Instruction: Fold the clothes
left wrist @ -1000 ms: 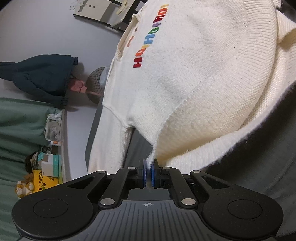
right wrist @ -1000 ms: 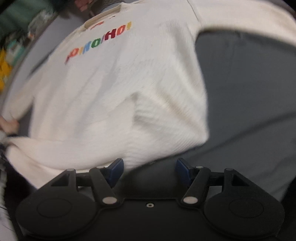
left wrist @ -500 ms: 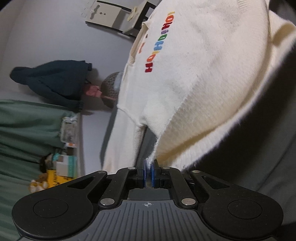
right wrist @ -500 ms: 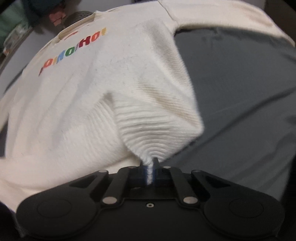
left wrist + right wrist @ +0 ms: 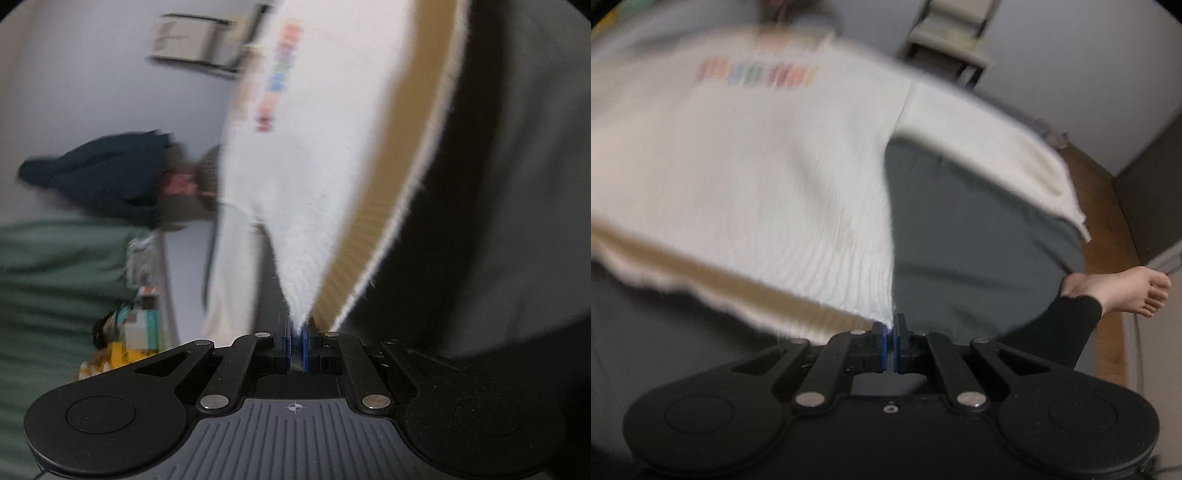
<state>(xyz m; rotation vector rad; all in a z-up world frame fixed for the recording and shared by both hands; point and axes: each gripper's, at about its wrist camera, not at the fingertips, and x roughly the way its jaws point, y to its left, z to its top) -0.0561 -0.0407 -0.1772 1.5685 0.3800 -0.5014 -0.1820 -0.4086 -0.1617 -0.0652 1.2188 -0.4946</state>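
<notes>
A cream knit sweater (image 5: 314,147) with rainbow letters on its chest lies over a dark grey bed cover (image 5: 960,229). My left gripper (image 5: 295,341) is shut on one corner of the sweater's ribbed hem and holds it raised, so the hem's underside shows. My right gripper (image 5: 893,345) is shut on the other hem corner of the sweater (image 5: 757,155). The hem stretches taut between both grippers. One sleeve (image 5: 997,147) lies spread out to the right on the cover. Both views are motion-blurred.
A dark jacket (image 5: 99,173) hangs on the white wall. Green curtain (image 5: 55,277) and boxes (image 5: 136,321) stand at the left. A wooden chair (image 5: 956,33) stands behind the bed. The person's bare foot (image 5: 1126,284) rests at the bed's right edge, above wooden floor (image 5: 1108,206).
My right gripper closed on the hem corner. Both grippers then lifted the hem up off the cover, pulling it taut and exposing the right sleeve.
</notes>
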